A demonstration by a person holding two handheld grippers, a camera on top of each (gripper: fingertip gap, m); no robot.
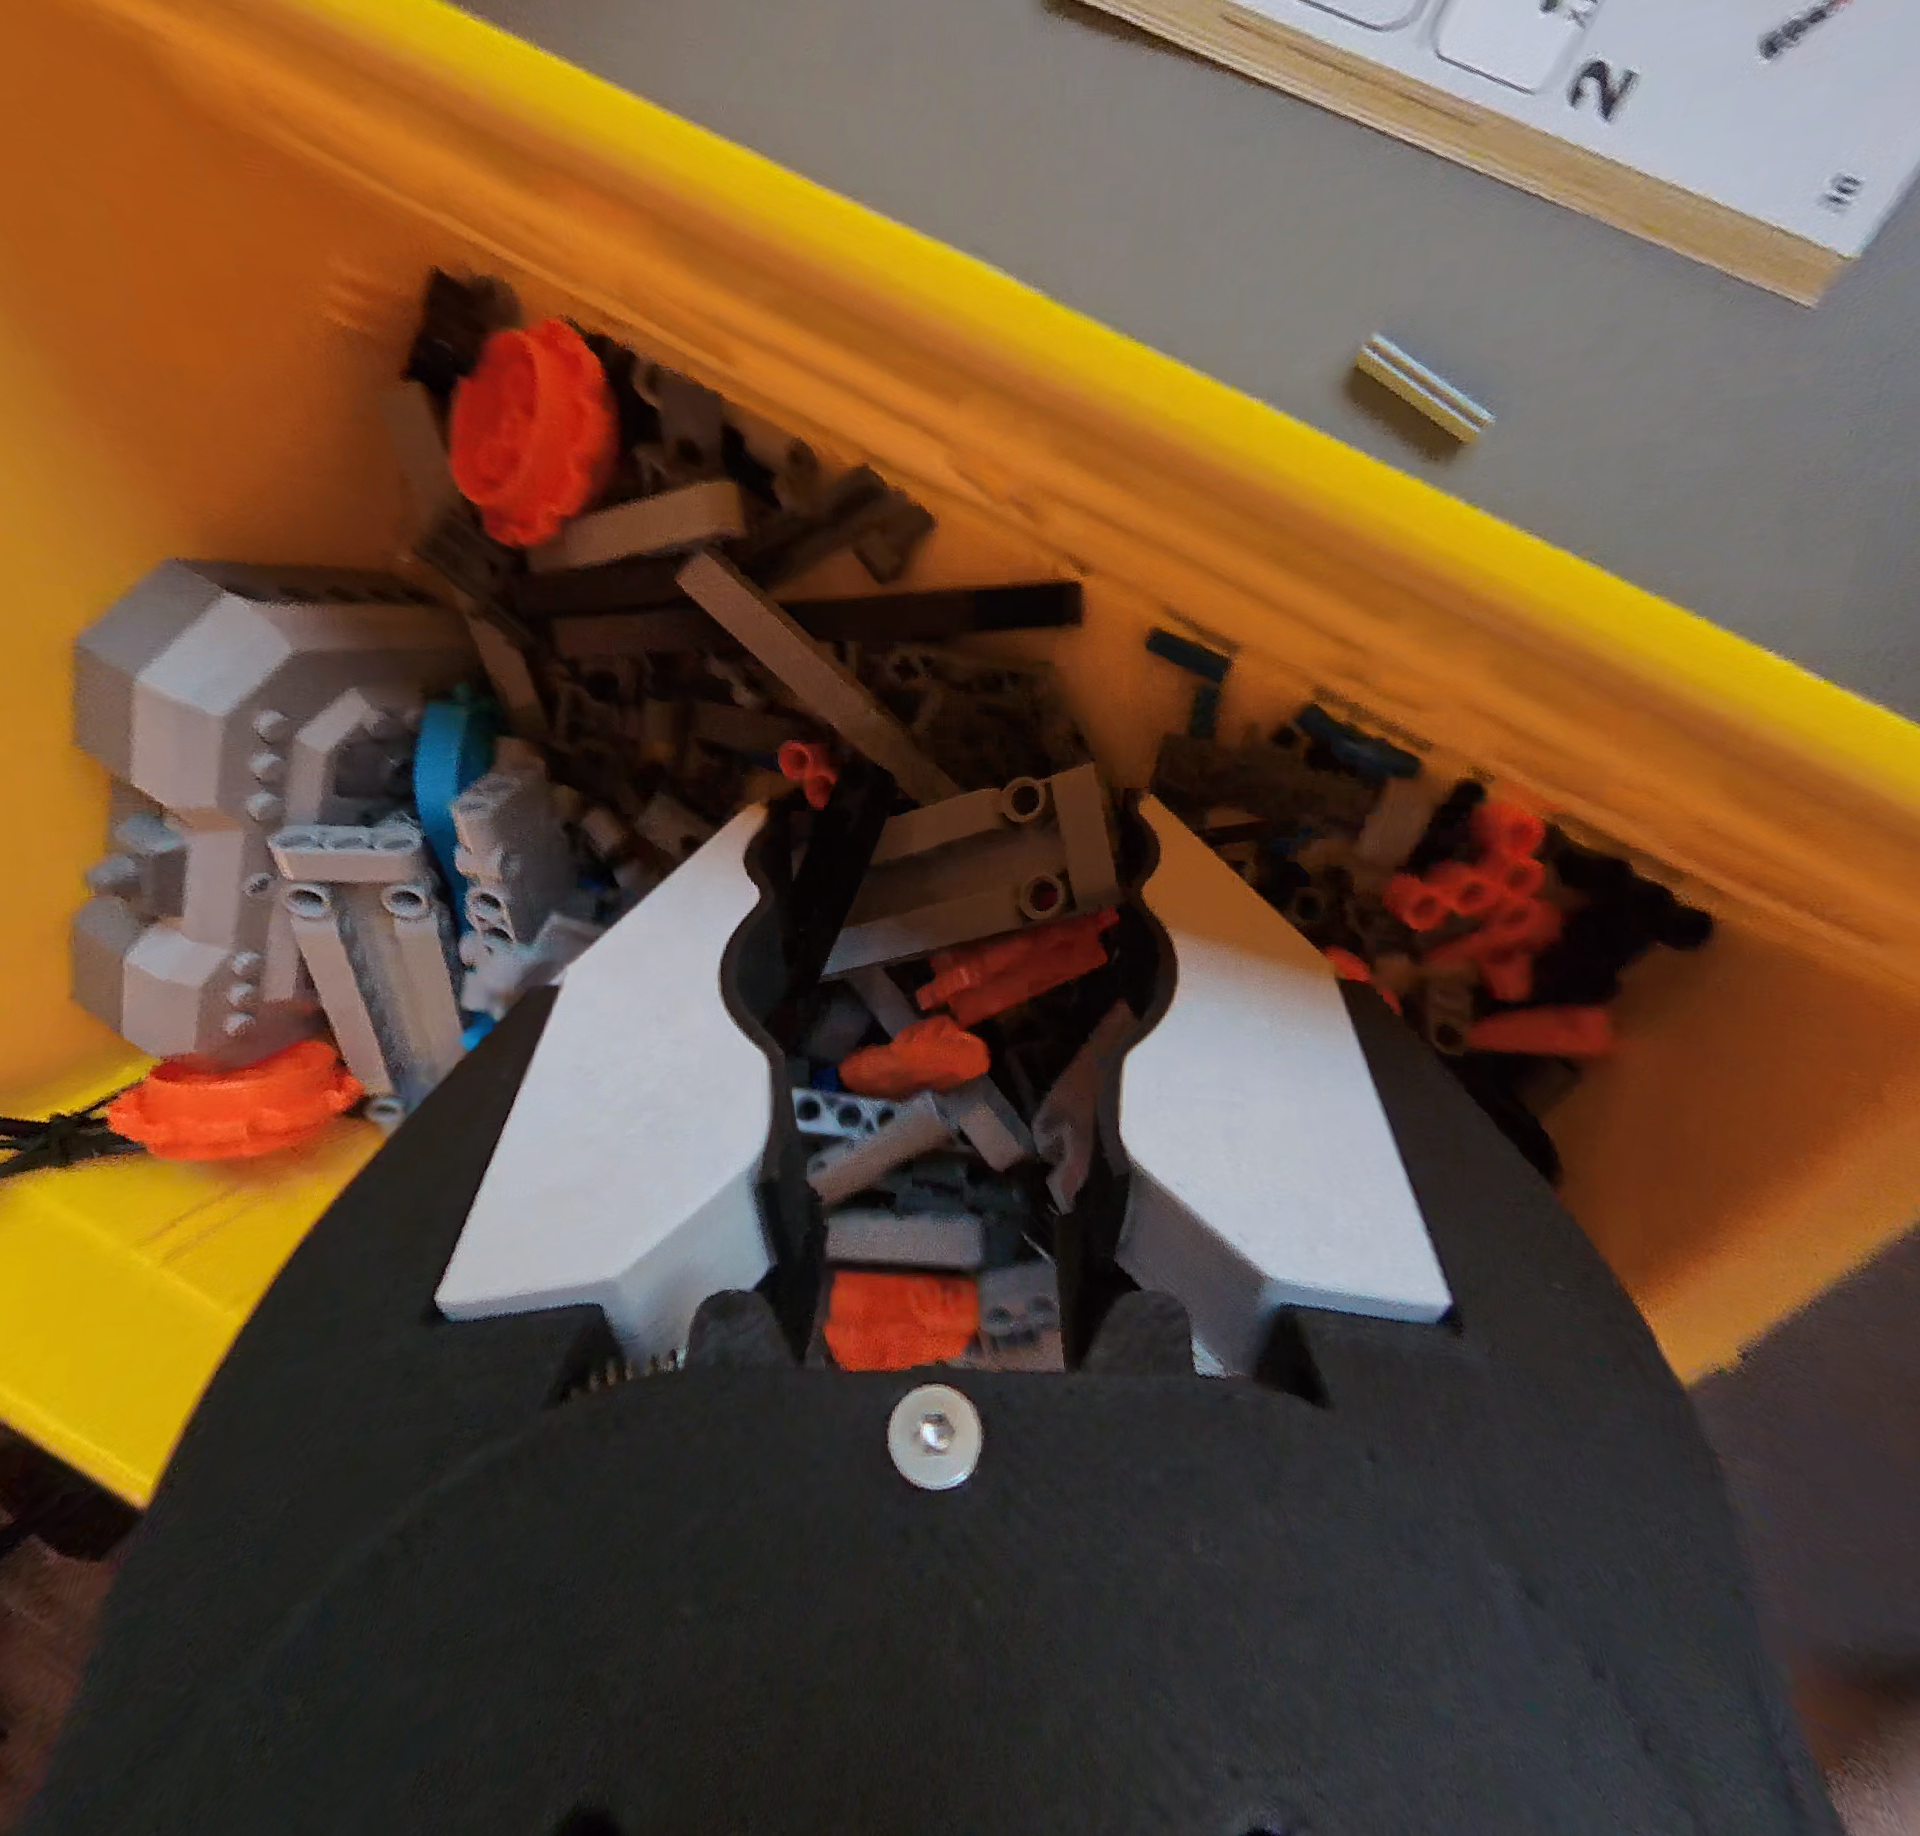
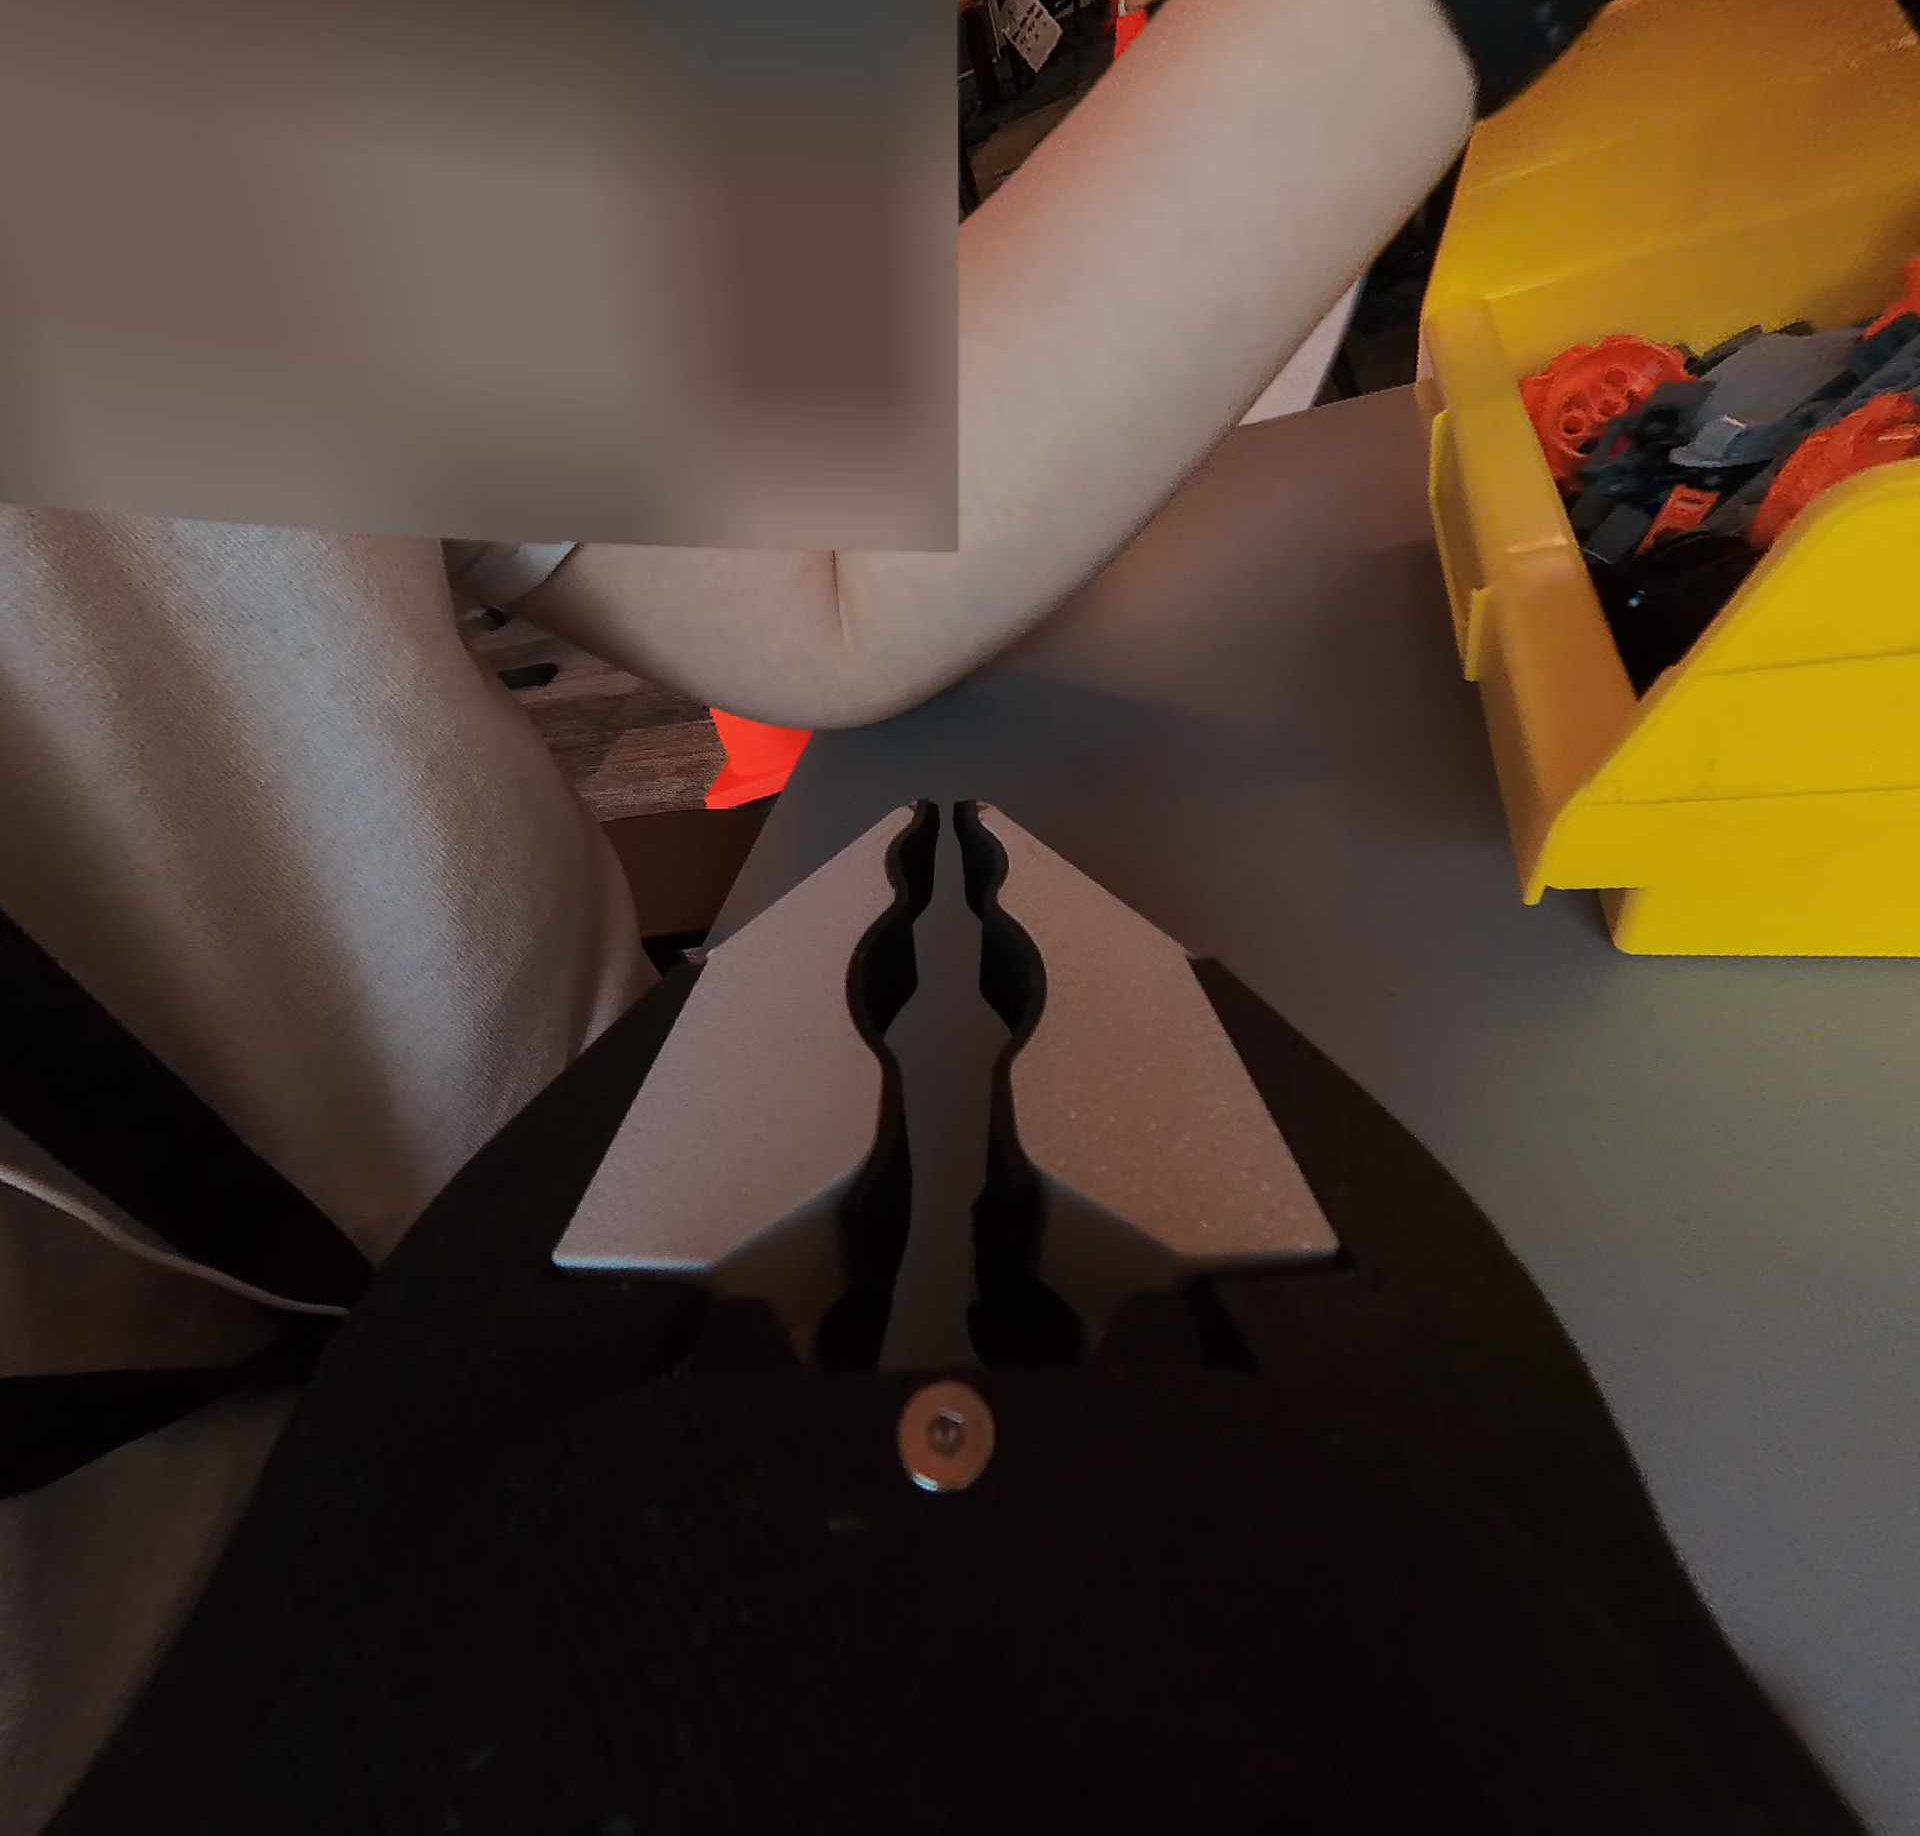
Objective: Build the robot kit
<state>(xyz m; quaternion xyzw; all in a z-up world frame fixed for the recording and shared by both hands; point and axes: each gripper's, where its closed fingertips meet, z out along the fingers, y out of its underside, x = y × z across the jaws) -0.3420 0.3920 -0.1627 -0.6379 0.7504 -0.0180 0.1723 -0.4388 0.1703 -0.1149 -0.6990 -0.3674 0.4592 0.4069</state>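
Observation:
My left gripper [image 1: 951, 810] is open and reaches down into a yellow plastic bin [image 1: 1143, 456] full of small building parts. Its jaws stand wide apart over a grey beam with holes [image 1: 997, 851] and orange pins [image 1: 1018, 965]; they do not hold anything. An orange toothed wheel [image 1: 530, 430] lies at the back of the pile and a large grey block assembly [image 1: 239, 810] at the left. My right gripper [image 2: 940, 812] is shut and empty, low over the grey table [image 2: 1558, 1163]. The bin also shows in the right wrist view [image 2: 1714, 726], to the right of it.
A white printed sheet on a wooden board [image 1: 1507, 93] lies on the table beyond the bin, with a small pale ridged piece [image 1: 1423, 399] near it. A person's bare arm [image 2: 1143, 384] reaches across above the table towards the bin. An orange cone [image 2: 753, 763] shows beyond the table edge. Tip to tip, the grippers are about 25 cm apart. My left tips are roughly 8 cm from the orange toothed wheel [image 1: 530, 430].

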